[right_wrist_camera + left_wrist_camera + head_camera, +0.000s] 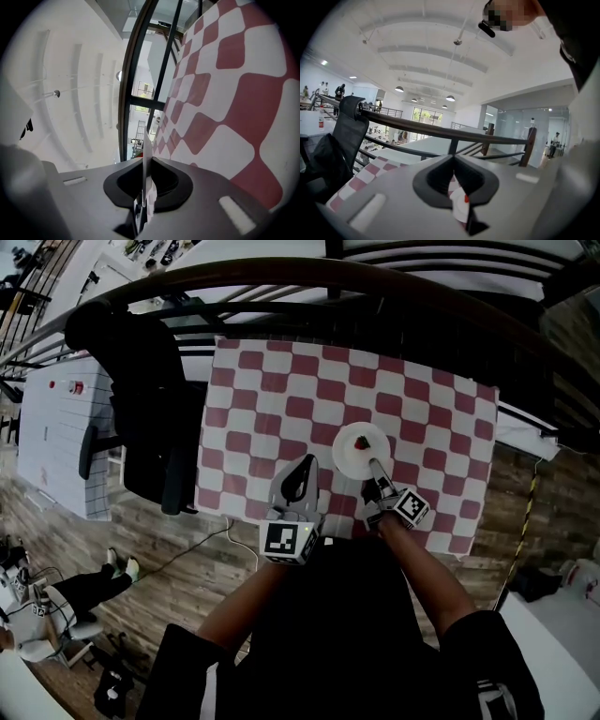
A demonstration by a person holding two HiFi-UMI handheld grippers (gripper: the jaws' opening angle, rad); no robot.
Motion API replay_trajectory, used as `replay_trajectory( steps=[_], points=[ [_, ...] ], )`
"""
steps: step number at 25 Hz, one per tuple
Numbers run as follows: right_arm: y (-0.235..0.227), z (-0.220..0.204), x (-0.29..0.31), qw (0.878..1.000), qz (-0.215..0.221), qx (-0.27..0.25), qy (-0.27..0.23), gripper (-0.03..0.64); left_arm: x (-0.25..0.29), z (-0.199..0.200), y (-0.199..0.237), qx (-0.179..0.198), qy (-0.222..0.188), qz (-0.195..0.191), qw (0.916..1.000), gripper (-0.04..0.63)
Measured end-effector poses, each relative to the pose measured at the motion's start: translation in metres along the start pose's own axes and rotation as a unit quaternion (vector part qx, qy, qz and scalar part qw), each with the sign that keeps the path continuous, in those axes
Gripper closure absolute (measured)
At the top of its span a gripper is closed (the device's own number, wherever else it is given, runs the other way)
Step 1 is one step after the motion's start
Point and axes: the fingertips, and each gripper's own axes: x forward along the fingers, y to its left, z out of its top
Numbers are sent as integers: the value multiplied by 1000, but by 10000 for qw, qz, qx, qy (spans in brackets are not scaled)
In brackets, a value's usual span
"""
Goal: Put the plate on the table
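plate (345,457), small, white, round and shallow, sits over the near-right part of the table (525,442), low on or just above the checked cloth (281,381); can't tell if it touches down yet. small red item (361,442) lies on it near the middle, loose, so tilt would likely roll it off. the plate looks rigid and light with a thin rim, probably glazed or plastic, so slick; could chip if dropped, judgement only. right gripper (373,465) has it by the near rim. in the right gripper view the plate (143,140) shows edge-on as a thin white line running into the right gripper (143,161), jaws closed down on that rim with pads on both faces. a rim pinch is the only real hold on a flat plate, but one-sided, so the weight hangs off the jaws and it may sag or pivot; keep it level and lower slowly, release once flat on the cloth. left gripper (305,465) is just beside the plate on its left, not touching it. in the left gripper view the left gripper (453,158) has its jaws together with nothing between them; plate and red item show beyond through the gap. black chair (141,399) at the table's left, railing (375,287) beyond the far edge.
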Motion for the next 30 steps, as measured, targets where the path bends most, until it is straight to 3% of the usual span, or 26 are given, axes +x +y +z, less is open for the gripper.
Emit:
replay_trajectory(
  steps=[3,6,12,30],
  points=[
    [-1,-2,9,9997,202,78,62,597,-3,-2,2,-68,16,72,9999,588],
    [-14,-5,13,9998,-40,61,170,595,-5,-5,6,-112,31,202,9997,588],
    [-13,-14,29,9996,160,138,200,600,-8,0,4,-387,-136,57,9991,588],
    [-48,-24,42,9971,-217,141,721,598,-5,-12,4,-459,-13,171,9988,588]
  ],
)
